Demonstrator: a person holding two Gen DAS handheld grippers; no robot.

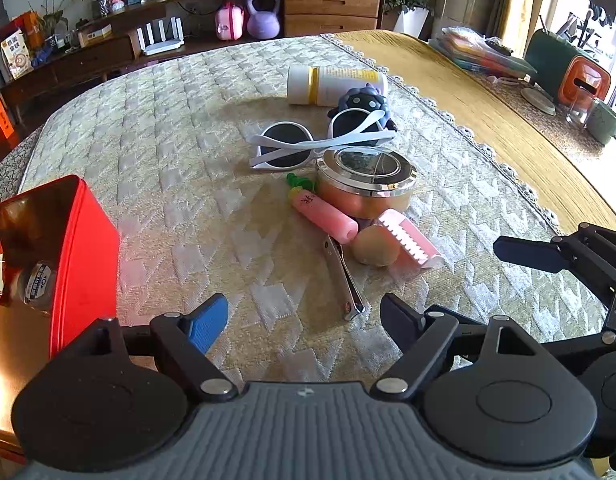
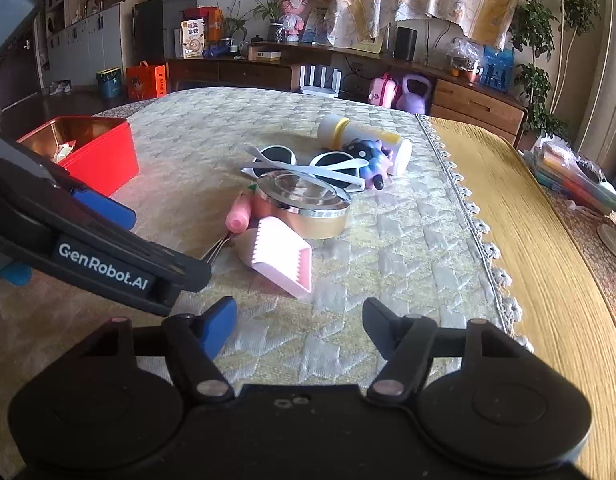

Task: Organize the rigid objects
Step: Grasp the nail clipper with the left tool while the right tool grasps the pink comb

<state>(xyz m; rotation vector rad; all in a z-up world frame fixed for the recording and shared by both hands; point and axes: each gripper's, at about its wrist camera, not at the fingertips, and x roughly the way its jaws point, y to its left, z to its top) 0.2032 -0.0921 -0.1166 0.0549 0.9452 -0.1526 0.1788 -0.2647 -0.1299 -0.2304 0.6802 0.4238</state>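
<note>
A pile of small objects lies on the quilted cloth: white sunglasses (image 1: 308,144) (image 2: 303,166), a round silver-lidded jar (image 1: 366,180) (image 2: 303,208), a pink carrot-shaped tube (image 1: 324,212) (image 2: 239,212), a pink comb-like scoop (image 1: 408,240) (image 2: 281,260), a tan egg shape (image 1: 375,246), metal nail clippers (image 1: 346,280), a white and yellow bottle (image 1: 336,85) (image 2: 364,136) and a dark purple toy (image 1: 364,100) (image 2: 368,154). My left gripper (image 1: 303,320) is open just short of the clippers. My right gripper (image 2: 299,324) is open, empty, near the scoop.
A red tin box (image 1: 83,248) (image 2: 95,152) stands at the left, open, with a few items inside. A yellow cloth with a lace edge (image 2: 528,216) covers the table's right side, with stacked books (image 2: 576,176) and cups (image 1: 604,120) at its far edge.
</note>
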